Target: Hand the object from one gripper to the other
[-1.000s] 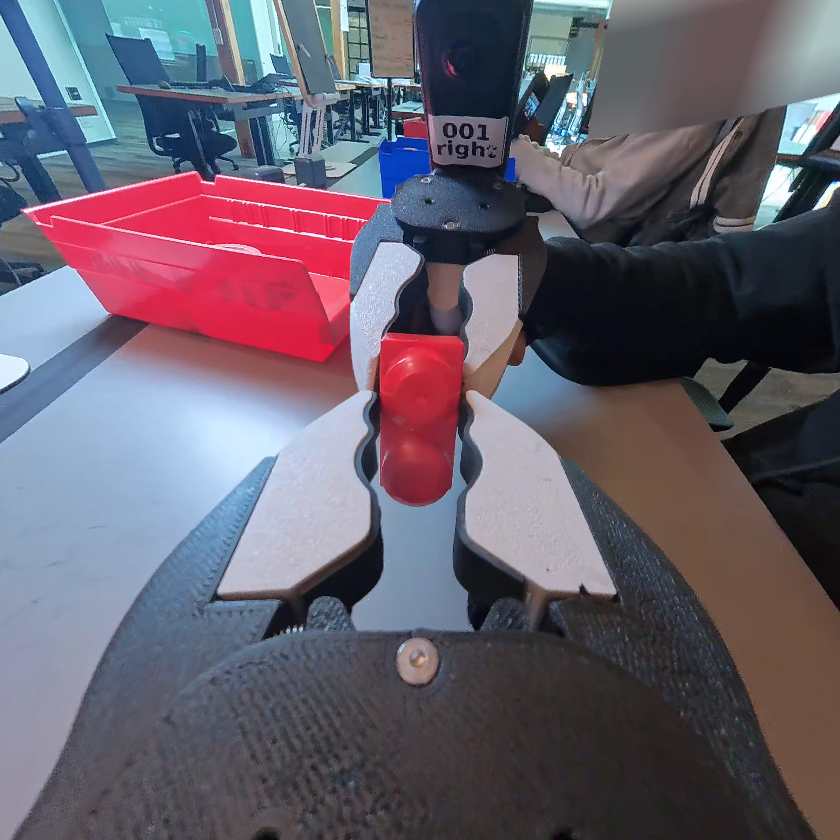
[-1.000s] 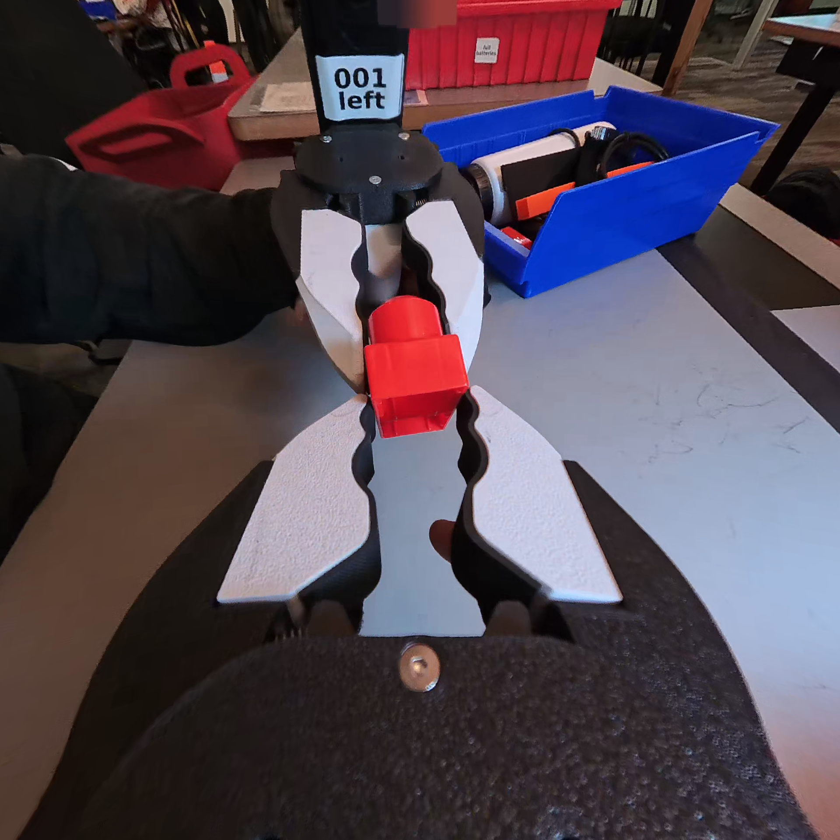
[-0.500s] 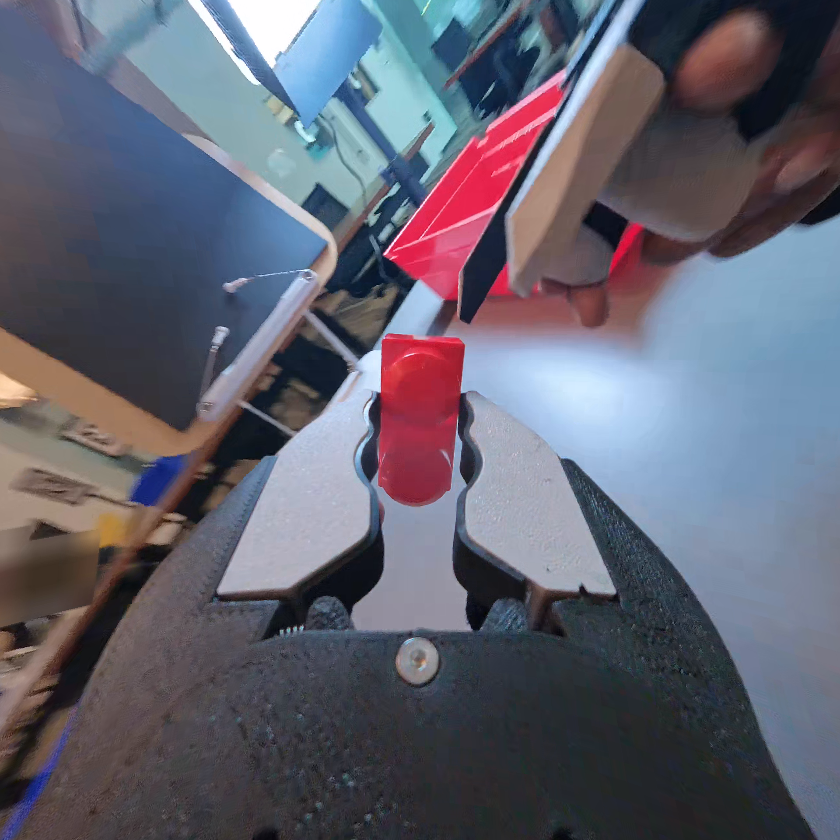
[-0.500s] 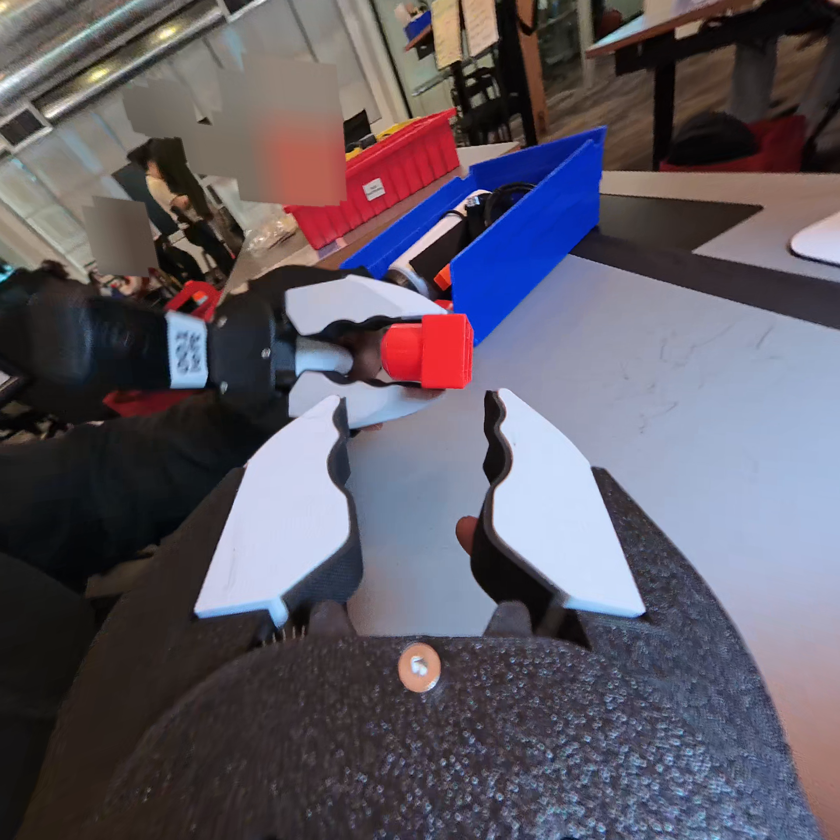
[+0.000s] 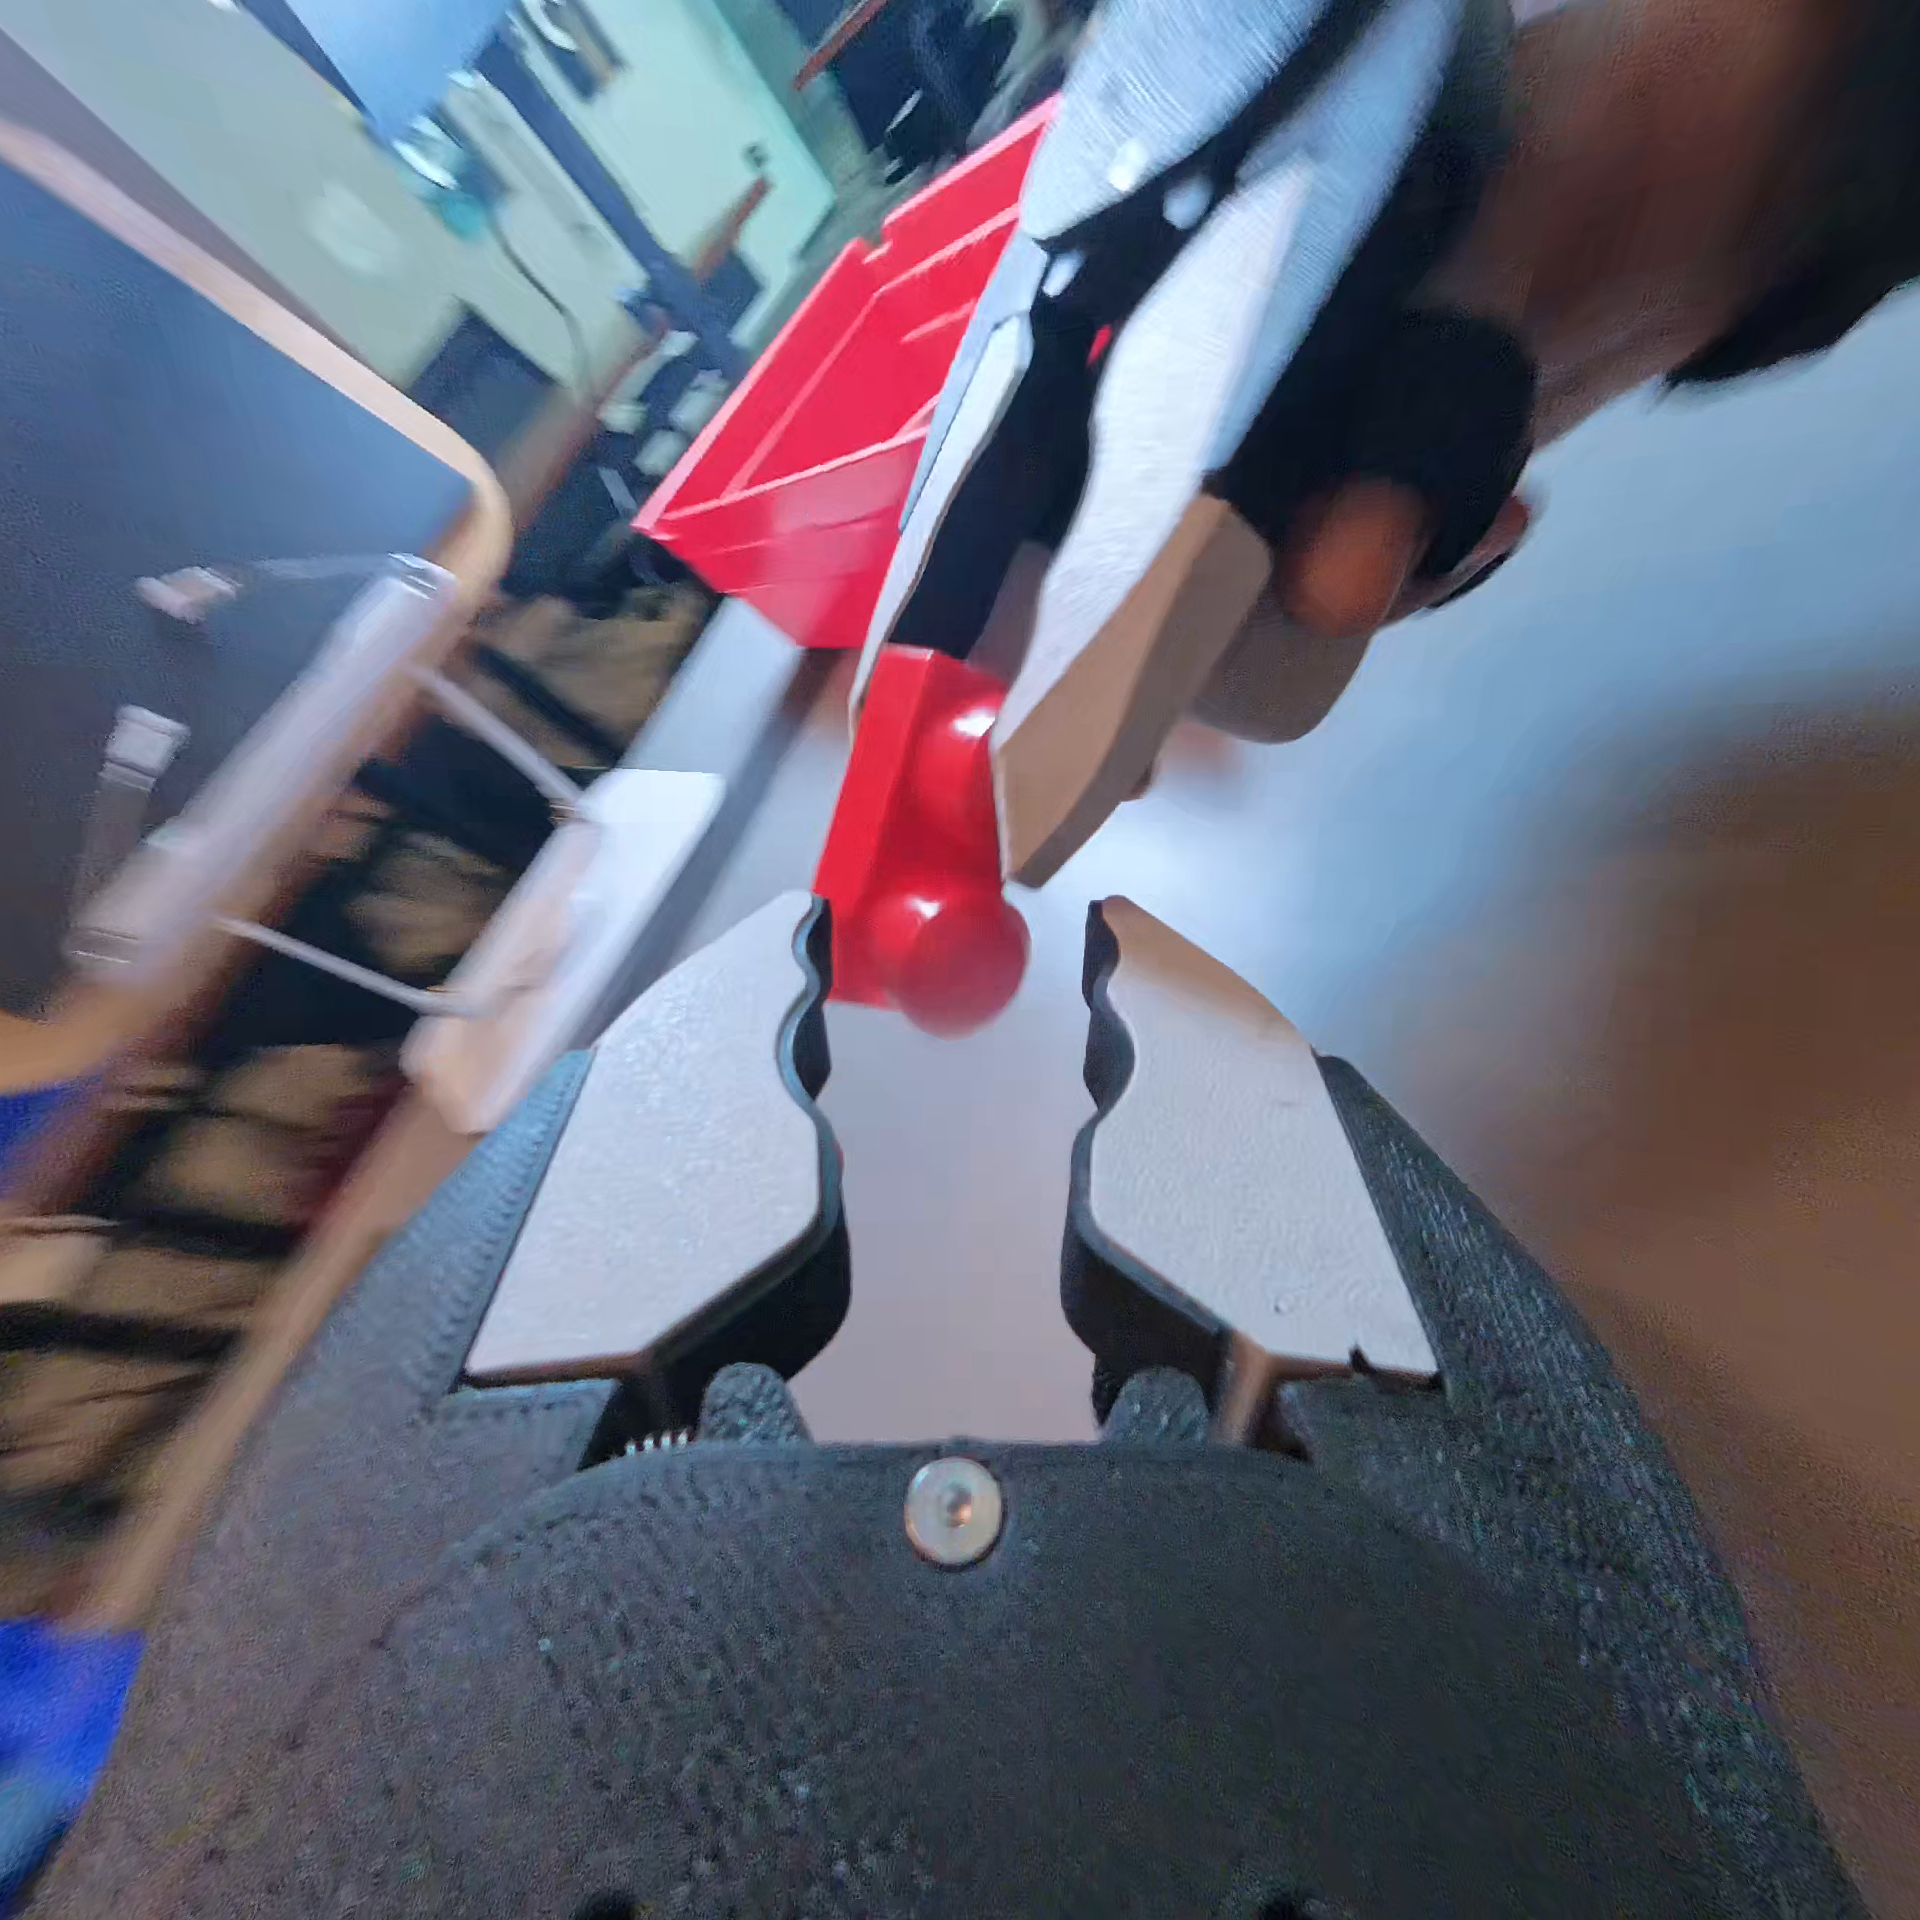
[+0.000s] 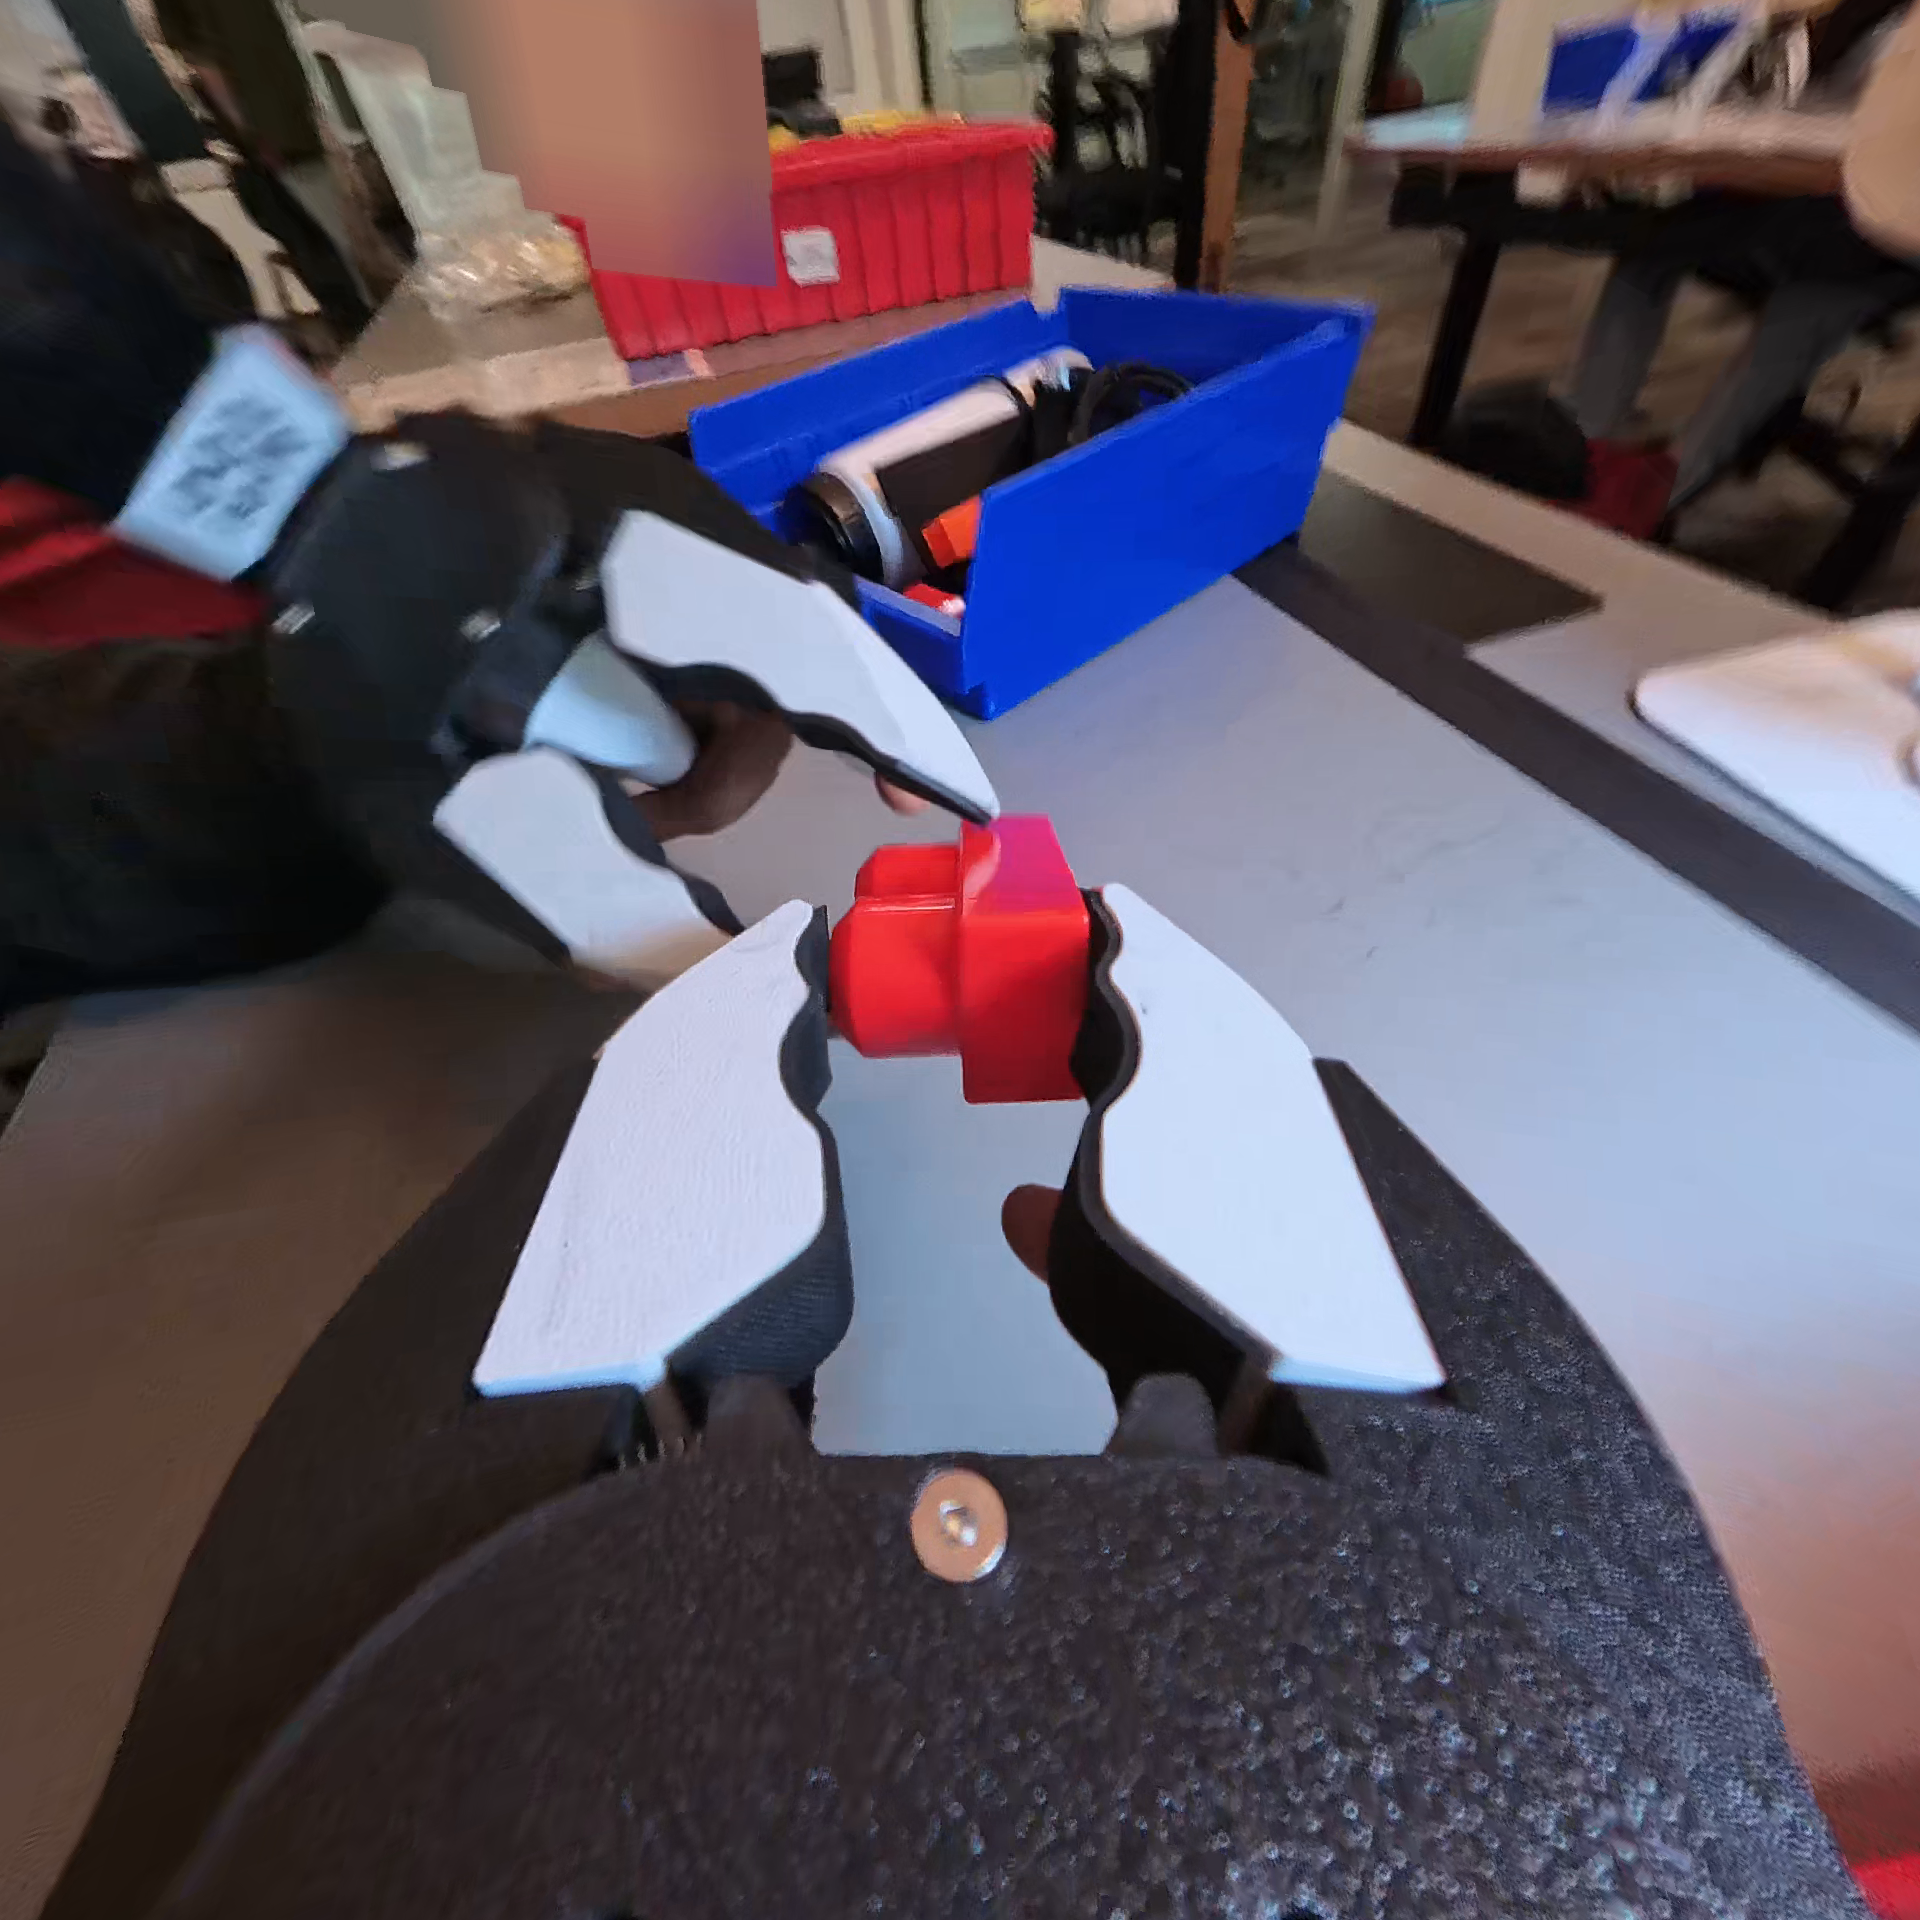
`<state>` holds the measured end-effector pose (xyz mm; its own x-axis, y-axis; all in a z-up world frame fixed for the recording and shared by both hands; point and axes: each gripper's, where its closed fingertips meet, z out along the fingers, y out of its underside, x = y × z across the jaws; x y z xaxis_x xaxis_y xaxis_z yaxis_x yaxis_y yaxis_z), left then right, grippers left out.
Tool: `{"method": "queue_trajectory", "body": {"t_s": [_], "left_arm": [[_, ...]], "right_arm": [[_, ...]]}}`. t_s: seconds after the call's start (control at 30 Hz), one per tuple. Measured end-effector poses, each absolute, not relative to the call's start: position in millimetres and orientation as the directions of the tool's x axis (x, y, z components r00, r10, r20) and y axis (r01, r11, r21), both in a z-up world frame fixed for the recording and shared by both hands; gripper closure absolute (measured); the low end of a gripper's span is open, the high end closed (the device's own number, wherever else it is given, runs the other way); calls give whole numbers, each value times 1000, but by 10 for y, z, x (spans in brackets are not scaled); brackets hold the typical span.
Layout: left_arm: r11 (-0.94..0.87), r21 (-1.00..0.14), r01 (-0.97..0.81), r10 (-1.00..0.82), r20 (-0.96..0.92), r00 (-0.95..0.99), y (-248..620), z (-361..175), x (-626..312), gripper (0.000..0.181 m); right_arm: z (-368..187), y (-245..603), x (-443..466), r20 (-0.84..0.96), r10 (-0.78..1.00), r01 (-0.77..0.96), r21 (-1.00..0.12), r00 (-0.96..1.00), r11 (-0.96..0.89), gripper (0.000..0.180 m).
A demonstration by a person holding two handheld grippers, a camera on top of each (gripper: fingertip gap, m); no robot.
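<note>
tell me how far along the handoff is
Done: the left tongs are open, their fingers clear of the red block. In hand: the right tongs are shut on the block, one finger on its round end, the other on its square end, above the grey table. Left: the left tongs hover close by and need to draw away.

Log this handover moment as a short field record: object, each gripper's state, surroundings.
object: red block, off the table
right gripper: shut on the block, fingers pressing both its sides
left gripper: open, fingers apart, block just beyond their tips
handover: block now held by the right gripper alone
table: grey, under both grippers
blue bin: behind, holds assorted items
red bin: far end
</note>
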<state>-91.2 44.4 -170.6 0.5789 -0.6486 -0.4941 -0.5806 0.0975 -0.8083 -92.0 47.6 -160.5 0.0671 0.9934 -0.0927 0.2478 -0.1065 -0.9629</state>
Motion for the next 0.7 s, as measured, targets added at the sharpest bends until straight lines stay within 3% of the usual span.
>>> {"method": "queue_trajectory", "body": {"t_s": [0.07,0.13,0.2,0.3,0.37,0.47,0.6,0.7], "left_arm": [[-31,-936,-350,-767,-202,609,370,-1624,-884,134],[-201,-973,-118,-833,106,543,295,-1509,-858,132],[-352,-932,82,-834,352,425,252,-1369,-863,129],[-517,-812,271,-789,574,217,203,-1201,-873,130],[-608,-723,328,-752,657,54,121,-1089,-838,129],[-658,-688,305,-724,690,-5,59,-1096,-737,133],[-631,-691,353,-733,680,21,112,-1050,-767,142],[-592,-705,392,-744,665,72,191,-1034,-852,144]], "right_arm": [[-1470,444,-832,-37,999,163,-986,-1,-37,135],[-1306,377,-768,44,998,67,-997,-43,46,135],[-1163,305,-735,133,990,-6,-991,-48,133,135],[-1007,152,-728,191,979,-79,-980,-78,185,135],[-941,61,-741,243,967,-109,-966,-83,233,135],[-945,-4,-777,335,940,-87,-940,-60,330,135],[-1068,93,-816,418,909,27,-908,4,417,135],[-1152,196,-889,321,945,101,-944,55,315,134]]}}
